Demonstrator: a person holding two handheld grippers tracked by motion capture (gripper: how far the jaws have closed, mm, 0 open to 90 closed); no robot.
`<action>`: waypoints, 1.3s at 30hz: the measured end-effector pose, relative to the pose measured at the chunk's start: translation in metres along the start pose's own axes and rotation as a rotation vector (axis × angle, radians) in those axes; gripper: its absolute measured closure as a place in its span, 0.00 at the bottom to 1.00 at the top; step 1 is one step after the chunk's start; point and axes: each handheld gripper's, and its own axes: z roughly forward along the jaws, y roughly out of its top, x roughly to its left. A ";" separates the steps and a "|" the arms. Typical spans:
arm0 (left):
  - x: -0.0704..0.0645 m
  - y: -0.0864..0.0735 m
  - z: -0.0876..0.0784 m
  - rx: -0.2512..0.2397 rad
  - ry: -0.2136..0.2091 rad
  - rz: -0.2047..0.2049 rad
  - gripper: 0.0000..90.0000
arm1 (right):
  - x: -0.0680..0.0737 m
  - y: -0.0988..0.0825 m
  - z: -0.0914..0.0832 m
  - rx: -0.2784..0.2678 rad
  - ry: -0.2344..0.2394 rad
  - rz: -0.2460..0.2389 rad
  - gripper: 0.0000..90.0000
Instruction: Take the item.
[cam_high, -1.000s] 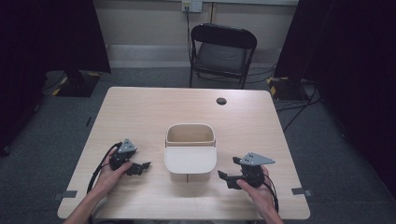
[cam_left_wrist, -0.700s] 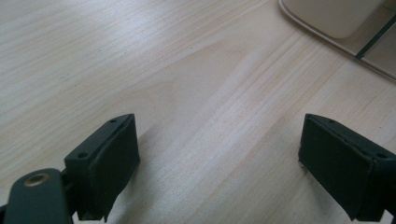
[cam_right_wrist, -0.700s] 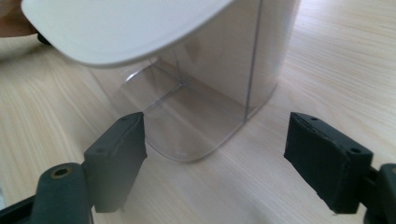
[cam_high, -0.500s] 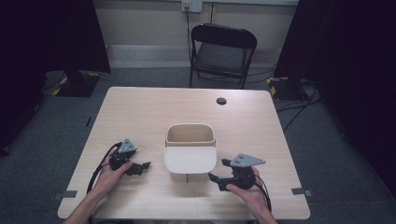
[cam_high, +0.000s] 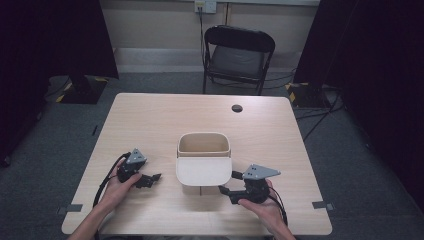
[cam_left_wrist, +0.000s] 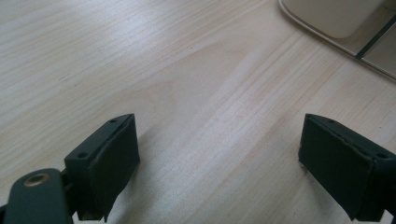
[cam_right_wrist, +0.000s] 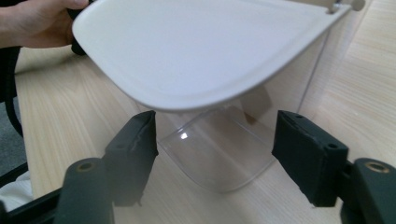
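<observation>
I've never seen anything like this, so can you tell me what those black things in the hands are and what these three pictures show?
A person sits at a wooden table holding a black pinching tool in each hand: the left tool and the right tool. Each has two jaws that open and close like a crab claw. One picture looks down from above. The other two come from tiny cameras riding on the tools, looking along their jaws. On the table stands a bin with a white flap lid and a see-through body. Both tools are open and hold nothing. The right one points at the bin.
</observation>
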 end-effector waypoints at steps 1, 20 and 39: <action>0.000 0.000 0.000 0.000 0.000 0.000 0.13 | 0.001 0.000 0.000 0.000 -0.005 -0.001 0.34; 0.000 0.000 0.000 -0.002 0.000 -0.003 0.13 | 0.000 0.006 -0.008 -0.044 0.001 0.003 0.39; 0.000 0.000 0.000 0.000 0.000 0.001 0.13 | -0.002 0.010 -0.010 -0.071 0.011 0.020 0.39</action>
